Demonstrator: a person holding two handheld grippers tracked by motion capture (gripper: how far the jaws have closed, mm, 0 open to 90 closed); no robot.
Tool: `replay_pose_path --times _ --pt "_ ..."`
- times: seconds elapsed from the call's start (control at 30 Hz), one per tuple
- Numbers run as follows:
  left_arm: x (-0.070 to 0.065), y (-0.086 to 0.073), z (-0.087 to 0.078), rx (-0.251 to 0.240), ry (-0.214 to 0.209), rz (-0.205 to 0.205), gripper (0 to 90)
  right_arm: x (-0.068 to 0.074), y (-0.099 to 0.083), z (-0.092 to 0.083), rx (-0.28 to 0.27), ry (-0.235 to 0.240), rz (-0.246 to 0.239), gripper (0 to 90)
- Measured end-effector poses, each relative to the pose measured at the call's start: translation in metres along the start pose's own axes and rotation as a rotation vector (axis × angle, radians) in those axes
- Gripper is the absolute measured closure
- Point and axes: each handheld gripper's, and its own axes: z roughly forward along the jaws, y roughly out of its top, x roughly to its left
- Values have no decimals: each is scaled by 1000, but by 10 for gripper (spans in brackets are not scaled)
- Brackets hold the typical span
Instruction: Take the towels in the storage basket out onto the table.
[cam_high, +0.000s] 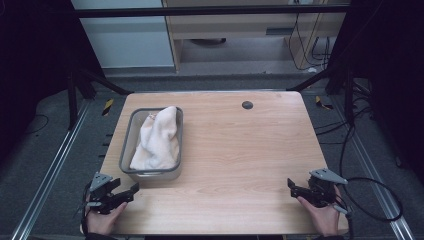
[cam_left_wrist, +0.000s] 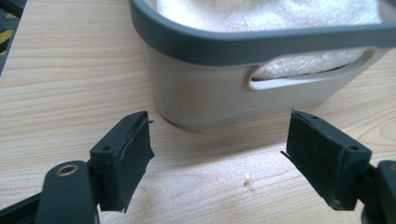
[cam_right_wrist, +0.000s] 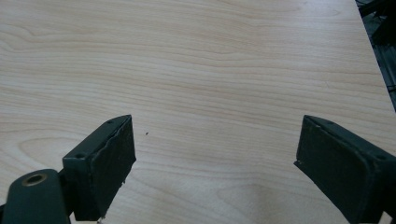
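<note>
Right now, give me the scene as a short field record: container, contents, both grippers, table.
container: grey bin, left half of the table, upright
contents: white towel, bunched, one end draped over the far rim
left gripper: jaws open, empty, just short of the bin's near end
right gripper: jaws open, empty, over bare wood at the near right
extra: small dark disc, far edge

- The grey bin (cam_high: 127, 145), filled by a white towel (cam_high: 157, 140), blocks the tabletop's (cam_high: 240, 160) left part, just ahead of the left tool (cam_high: 134, 190).
- Bare wood lies ahead of the right tool (cam_high: 291, 186), its jaws spread over nothing.
- A small dark disc (cam_high: 247, 105) lies near the far edge.
</note>
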Motion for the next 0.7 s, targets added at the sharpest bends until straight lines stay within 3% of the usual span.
replay_pose_path --times 0.2,0.7 --pt "0 1 -5 -12 -9 -12 228 5 0 -6 -34 -14 -22 117" --pt "-1 12 -24 -81 -40 -41 242 8 -1 -3 4 -7 -54 100"
